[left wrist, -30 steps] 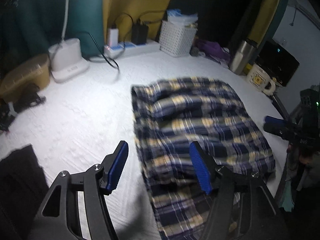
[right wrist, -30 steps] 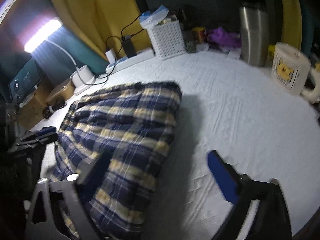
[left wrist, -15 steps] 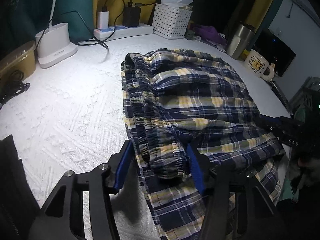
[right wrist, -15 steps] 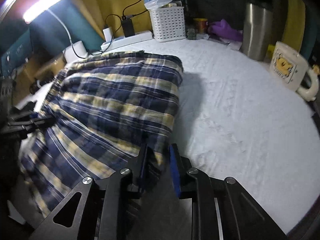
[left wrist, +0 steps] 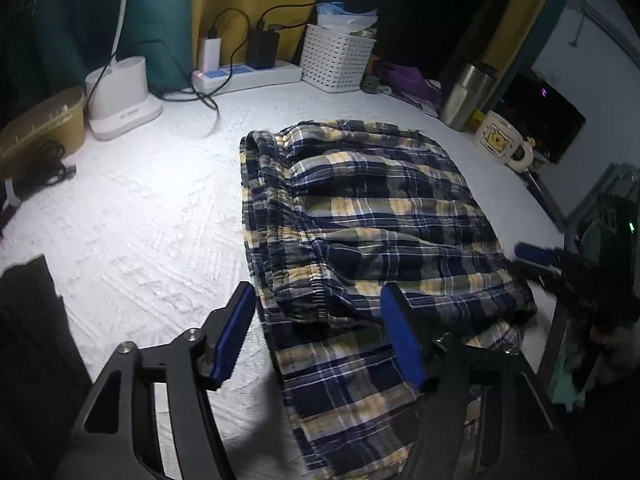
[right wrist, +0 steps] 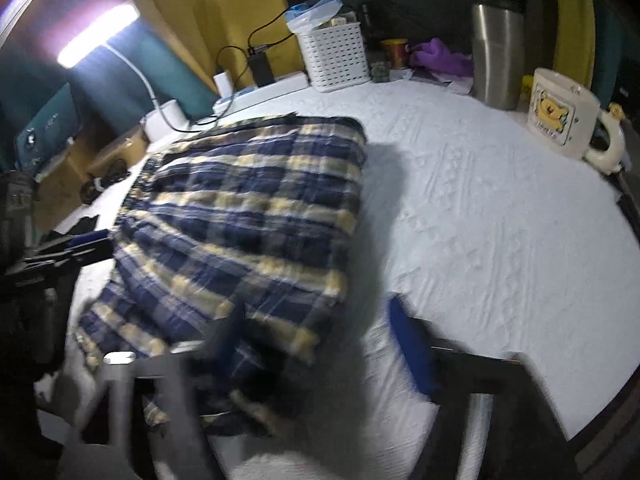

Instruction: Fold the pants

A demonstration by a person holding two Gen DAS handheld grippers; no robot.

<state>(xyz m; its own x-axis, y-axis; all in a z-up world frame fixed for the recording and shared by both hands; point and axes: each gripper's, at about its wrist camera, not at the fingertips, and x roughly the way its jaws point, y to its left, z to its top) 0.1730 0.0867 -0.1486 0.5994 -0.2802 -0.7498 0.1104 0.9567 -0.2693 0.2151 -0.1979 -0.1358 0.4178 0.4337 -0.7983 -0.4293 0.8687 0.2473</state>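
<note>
left tongs (left wrist: 318, 334): released, just opened | right tongs (right wrist: 320, 344): released, just opened | pants (left wrist: 360, 240) waistband: left view only

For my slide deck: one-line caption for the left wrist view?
Open left tool above folded plaid pants on white tabletop.

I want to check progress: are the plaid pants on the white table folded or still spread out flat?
Folded. The plaid pants lie doubled on the table, an upper layer with the waistband over a lower layer.

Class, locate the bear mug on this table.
The bear mug stands at the table's far right edge in the right wrist view, beside the steel tumbler.
</note>
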